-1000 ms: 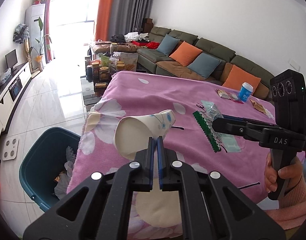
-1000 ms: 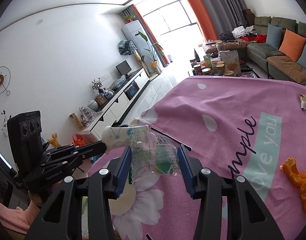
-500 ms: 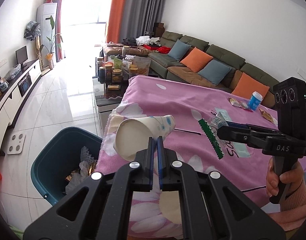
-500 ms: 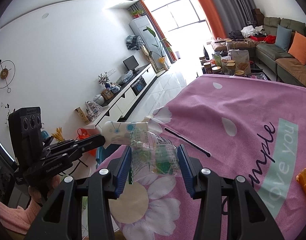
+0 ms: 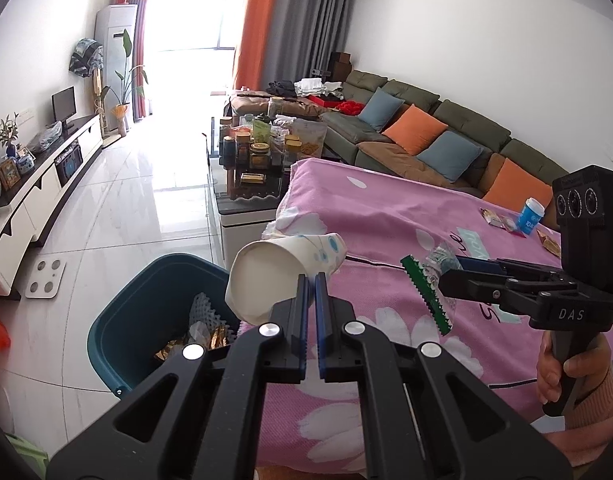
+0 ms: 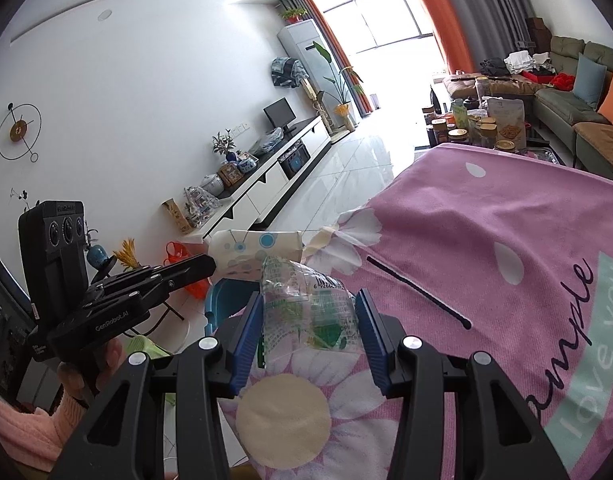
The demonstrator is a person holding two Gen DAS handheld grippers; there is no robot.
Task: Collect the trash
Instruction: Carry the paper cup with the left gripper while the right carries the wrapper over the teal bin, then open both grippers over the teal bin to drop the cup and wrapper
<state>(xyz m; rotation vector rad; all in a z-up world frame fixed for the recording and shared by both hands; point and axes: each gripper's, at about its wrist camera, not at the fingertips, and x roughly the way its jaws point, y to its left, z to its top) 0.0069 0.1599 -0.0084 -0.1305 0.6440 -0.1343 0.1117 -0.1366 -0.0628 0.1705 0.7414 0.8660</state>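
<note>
The left gripper [image 5: 312,280] tilts downward, its jaws pinched together on the rim of a paper cup [image 5: 280,270], which lies on its side in the air with the mouth facing the camera, above the edge of the pink blanket [image 5: 386,216] and beside the teal bin [image 5: 146,304] on the floor. The bin already holds crumpled trash. The right gripper [image 6: 310,312] also slants down, held by a hand [image 5: 562,368] in a pink sleeve; its jaws are clamped on a crumpled clear plastic wrapper [image 6: 306,304] with green print, held above the blanket-covered surface, just beside the cup
</note>
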